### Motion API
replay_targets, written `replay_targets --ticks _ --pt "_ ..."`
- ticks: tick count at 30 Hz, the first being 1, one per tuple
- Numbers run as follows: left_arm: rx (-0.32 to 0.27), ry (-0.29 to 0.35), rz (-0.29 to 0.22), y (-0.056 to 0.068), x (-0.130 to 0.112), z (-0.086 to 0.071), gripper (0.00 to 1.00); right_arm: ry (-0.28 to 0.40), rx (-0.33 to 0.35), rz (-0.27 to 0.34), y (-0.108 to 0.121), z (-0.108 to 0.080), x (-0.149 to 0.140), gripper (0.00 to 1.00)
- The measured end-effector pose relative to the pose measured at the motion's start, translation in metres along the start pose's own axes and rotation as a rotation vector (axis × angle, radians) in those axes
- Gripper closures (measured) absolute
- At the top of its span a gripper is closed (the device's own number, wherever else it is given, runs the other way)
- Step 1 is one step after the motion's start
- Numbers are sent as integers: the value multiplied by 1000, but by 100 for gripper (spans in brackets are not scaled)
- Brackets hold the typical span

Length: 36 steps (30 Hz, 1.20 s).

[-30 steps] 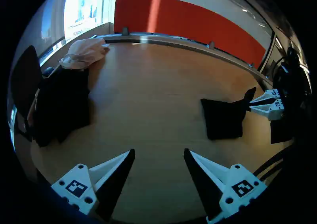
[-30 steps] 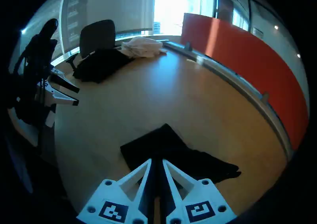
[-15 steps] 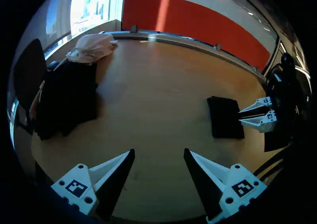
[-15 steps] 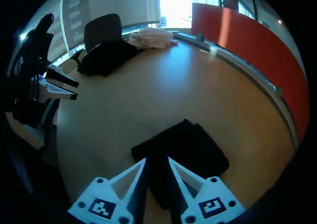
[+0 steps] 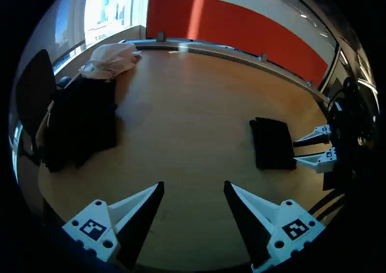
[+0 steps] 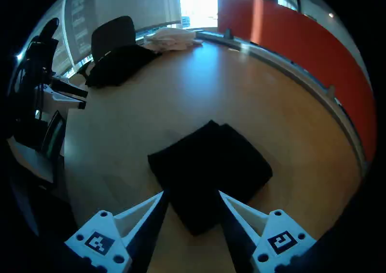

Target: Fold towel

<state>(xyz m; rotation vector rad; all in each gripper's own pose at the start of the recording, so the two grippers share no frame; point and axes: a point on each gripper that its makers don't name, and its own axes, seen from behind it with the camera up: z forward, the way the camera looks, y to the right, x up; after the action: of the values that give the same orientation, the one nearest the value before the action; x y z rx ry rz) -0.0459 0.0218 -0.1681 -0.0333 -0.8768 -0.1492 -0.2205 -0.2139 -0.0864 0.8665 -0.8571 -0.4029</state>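
A black towel [image 6: 210,169] lies folded into a flat rectangle on the wooden table [image 6: 202,89]. In the left gripper view the same towel [image 5: 271,143] sits at the right of the table. My right gripper [image 6: 192,200] is open, its fingers straddling the towel's near edge with a gap on both sides; from the left gripper view that gripper [image 5: 296,150] sits just right of the towel, held by a dark-sleeved hand. My left gripper [image 5: 194,188] is open above bare table. In the right gripper view it [image 6: 84,98] is at the far left.
A pile of black cloth [image 5: 79,121] and a pale pink cloth [image 5: 110,60] lie at the table's far left corner. A dark office chair [image 6: 112,34] stands behind them. A red partition [image 5: 231,27] runs along the table's back edge.
My right gripper has opened and let go of the towel, then drawn back slightly. The towel now lies flat and folded. My left gripper has hardly moved.
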Motion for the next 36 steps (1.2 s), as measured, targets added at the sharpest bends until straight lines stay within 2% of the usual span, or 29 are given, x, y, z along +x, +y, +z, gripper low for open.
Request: replay_targets --ticks 9,17,21,25,34,36 --pt "0 0 9 1 0 0 8 -60 -33 23 5 -5 -45 32" --pt "-4 -1 12 5 -1 -1 8 -77 -48 38 6 -2 -58 32" --pt "-4 -1 13 5 -3 -2 8 -88 -64 37 9 1 -63 35" --pt "-2 -2 10 3 -4 -3 8 -86 -69 46 10 3 -64 45" --pt "-4 0 6 3 -3 -3 8 -80 -85 70 17 0 -65 85" --pt "-5 0 8 3 -3 -3 8 -77 -84 72 17 -1 -65 90"
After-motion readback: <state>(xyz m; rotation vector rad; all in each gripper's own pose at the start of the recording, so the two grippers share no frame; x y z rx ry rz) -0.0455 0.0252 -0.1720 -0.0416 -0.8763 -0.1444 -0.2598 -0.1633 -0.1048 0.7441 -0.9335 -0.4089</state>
